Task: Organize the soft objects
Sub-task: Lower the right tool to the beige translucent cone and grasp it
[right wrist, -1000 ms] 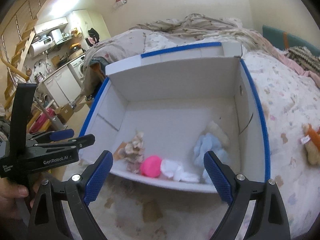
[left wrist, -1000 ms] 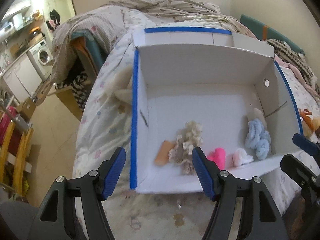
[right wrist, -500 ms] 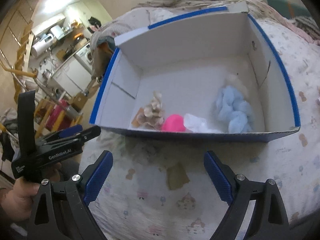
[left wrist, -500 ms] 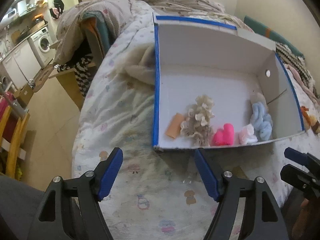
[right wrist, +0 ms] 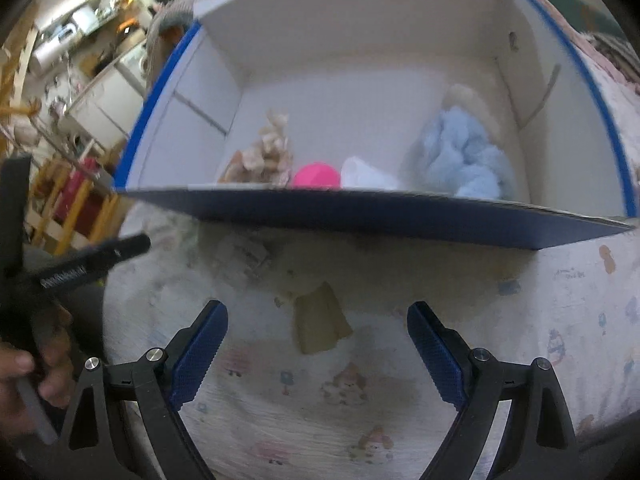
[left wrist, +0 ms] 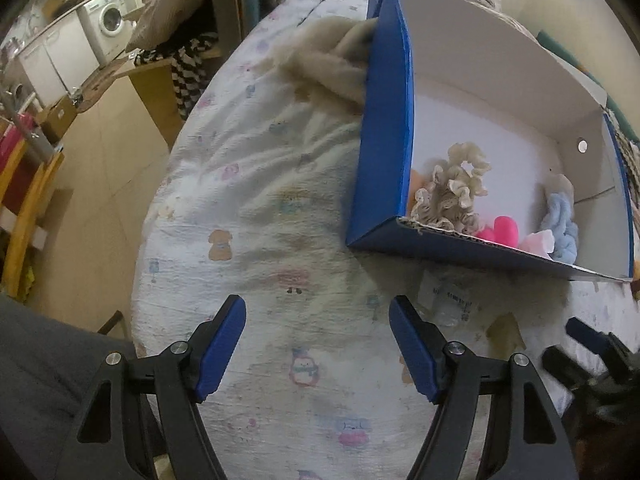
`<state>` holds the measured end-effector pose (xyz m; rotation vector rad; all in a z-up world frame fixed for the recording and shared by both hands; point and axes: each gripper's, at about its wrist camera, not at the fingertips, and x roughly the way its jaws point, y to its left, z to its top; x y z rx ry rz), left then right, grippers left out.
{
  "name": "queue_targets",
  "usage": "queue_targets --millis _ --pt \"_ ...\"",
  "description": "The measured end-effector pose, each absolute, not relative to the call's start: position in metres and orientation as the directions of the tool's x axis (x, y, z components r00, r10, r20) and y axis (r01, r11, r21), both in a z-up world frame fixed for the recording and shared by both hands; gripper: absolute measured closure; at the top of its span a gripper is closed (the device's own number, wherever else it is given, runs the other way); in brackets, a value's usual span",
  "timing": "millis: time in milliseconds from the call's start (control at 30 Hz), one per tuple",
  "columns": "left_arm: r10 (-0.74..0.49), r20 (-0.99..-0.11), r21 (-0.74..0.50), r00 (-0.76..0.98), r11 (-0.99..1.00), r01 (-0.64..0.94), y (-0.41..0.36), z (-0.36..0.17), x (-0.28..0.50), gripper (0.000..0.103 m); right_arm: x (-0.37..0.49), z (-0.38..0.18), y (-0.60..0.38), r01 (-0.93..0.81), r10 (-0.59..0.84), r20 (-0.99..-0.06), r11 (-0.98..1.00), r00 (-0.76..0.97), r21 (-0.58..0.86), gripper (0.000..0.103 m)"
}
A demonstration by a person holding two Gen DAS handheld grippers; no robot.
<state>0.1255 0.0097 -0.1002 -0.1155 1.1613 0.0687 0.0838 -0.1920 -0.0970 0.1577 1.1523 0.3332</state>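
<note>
Both the left gripper [left wrist: 318,342] and right gripper [right wrist: 318,346] hung with jaws spread wide and empty above the printed bedsheet [left wrist: 260,208]. Beyond them stood the blue-sided white cardboard box [right wrist: 360,212], containing a cream ruffled fabric piece [left wrist: 452,188], pink soft item [right wrist: 316,175] and pale-blue fluffy bundle [right wrist: 464,160].

Left hand-held gripper [left wrist: 318,340] and right hand-held gripper [right wrist: 318,346] gape wide, empty.

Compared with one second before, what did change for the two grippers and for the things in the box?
Both grippers pulled back from the box: the left gripper and right gripper now hang over the printed bed cover, short of the box's near wall. Nothing was grasped or released. Unchanged: both jaws open and empty; the cream scrunchie, pink item and light blue piece lie in the box as before.
</note>
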Motion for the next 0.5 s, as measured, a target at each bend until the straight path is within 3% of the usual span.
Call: queue_targets --millis 100,167,233,400,467,500 --pt "-0.013 -0.918 -0.061 0.396 0.992 -0.108 0.008 -0.099 0.127 0.031 0.085 -0.103 -0.177 -0.224 0.318 -0.882 0.942 0.347 0.252 0.008" --pt "-0.02 -0.918 -0.069 0.397 0.992 -0.108 0.007 -0.098 0.127 0.031 0.086 -0.11 -0.167 -0.254 0.294 -0.899 0.943 0.324 0.217 0.017" --pt "-0.027 -0.918 -0.075 0.396 0.992 -0.106 0.007 -0.098 0.128 0.031 0.086 -0.119 -0.162 -0.26 0.263 -0.913 0.948 0.311 0.184 0.019" --pt "-0.054 -0.919 -0.104 0.389 0.989 -0.108 0.008 -0.097 0.128 0.031 0.095 -0.135 -0.162 -0.238 0.21 -0.934 0.961 0.29 0.143 0.041" --pt "-0.058 -0.92 -0.106 0.387 0.989 -0.106 0.007 -0.097 0.128 0.031 0.098 -0.14 -0.162 -0.233 0.203 -0.937 0.963 0.282 0.139 0.065" --pt "-0.056 -0.921 -0.104 0.386 0.989 -0.104 0.007 -0.097 0.128 0.031 0.099 -0.141 -0.162 -0.236 0.207 -0.938 0.961 0.278 0.142 0.067"
